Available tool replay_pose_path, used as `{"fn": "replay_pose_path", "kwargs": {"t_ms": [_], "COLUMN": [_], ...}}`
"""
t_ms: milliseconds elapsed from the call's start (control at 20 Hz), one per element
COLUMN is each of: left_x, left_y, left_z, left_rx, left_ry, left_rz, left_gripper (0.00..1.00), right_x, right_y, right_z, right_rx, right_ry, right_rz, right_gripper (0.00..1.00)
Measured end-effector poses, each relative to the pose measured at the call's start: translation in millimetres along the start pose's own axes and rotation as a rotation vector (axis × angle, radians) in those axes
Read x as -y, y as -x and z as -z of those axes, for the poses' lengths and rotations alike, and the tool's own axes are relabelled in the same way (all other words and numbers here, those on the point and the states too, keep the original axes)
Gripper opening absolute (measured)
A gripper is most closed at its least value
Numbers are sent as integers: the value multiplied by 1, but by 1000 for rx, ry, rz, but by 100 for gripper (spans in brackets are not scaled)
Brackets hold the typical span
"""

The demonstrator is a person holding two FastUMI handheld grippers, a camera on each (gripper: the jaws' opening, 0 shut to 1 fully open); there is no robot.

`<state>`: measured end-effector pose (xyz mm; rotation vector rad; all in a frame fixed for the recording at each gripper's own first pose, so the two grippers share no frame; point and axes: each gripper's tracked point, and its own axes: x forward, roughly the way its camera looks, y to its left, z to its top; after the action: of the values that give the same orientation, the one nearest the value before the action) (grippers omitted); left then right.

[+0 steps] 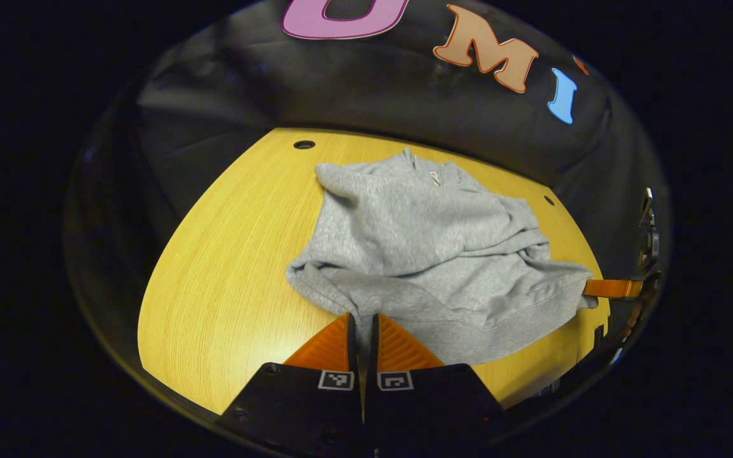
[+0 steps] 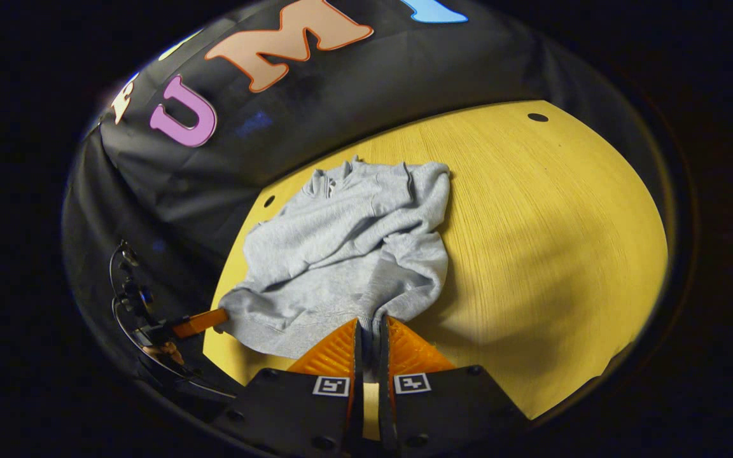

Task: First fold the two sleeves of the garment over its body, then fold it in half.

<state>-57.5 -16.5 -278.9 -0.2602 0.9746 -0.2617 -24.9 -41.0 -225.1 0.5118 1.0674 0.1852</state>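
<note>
You are working at a yellow wooden table (image 1: 226,280) with a grey sweatshirt (image 1: 417,254) lying on it, collar toward the booth's black wall and hem toward you. The sweatshirt is sitting near the middle of the tabletop, rumpled, with both sleeves already lying folded in over the body.

Left gripper (image 1: 363,321): in the left gripper view its orange fingers (image 1: 328,346) are pressing close together, and the tips are pinching the hem at one near corner of the sweatshirt. A narrow dark gap is showing between the fingers lower down; cloth is sitting between the tips.

Right gripper (image 2: 369,324): in the right gripper view its orange fingers (image 2: 412,351) are likewise pressing together on the hem, with a fold of grey cloth caught between the tips at the other near corner.

In the left gripper view you are also seeing the right gripper's orange finger at the far right, touching the hem's edge. In the right gripper view the left gripper's finger is showing at the lower left, touching the sweatshirt's corner, with cables and part of a hand behind it.

The hem between the two grippers is hanging in a shallow curve near the table's front edge.
</note>
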Motion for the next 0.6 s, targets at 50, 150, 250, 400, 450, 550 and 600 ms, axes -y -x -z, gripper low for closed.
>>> {"fn": "replay_pose_path", "kwargs": {"t_ms": [50, 150, 250, 400, 450, 550, 600], "left_x": [0, 0, 0, -4, -5, -7, -8], "left_y": [0, -2, -3, -9, -13, -22, -28], "left_z": [-9, -25, -37, -57, -61, -73, -78], "left_rx": [10, 30, 37, 41, 37, 27, 21], "left_ry": [-2, 6, 21, 52, 64, 83, 84], "left_rz": [4, 8, 11, 15, 16, 19, 21], "left_gripper": [0, 0, 0, 0, 0, 0, 0], "right_x": [-2, -9, -13, -22, -23, -22, -21], "right_y": [2, 1, 0, -12, -16, -23, -31], "right_z": [-8, -24, -39, -56, -63, -75, -80], "right_rx": [12, 31, 41, 44, 44, 38, 34], "right_ry": [-9, -35, -71, -139, -155, -182, -194], "right_rz": [-9, -27, -44, -71, -77, -78, -75], "right_gripper": [11, 11, 11, 11, 11, 11, 11]}}
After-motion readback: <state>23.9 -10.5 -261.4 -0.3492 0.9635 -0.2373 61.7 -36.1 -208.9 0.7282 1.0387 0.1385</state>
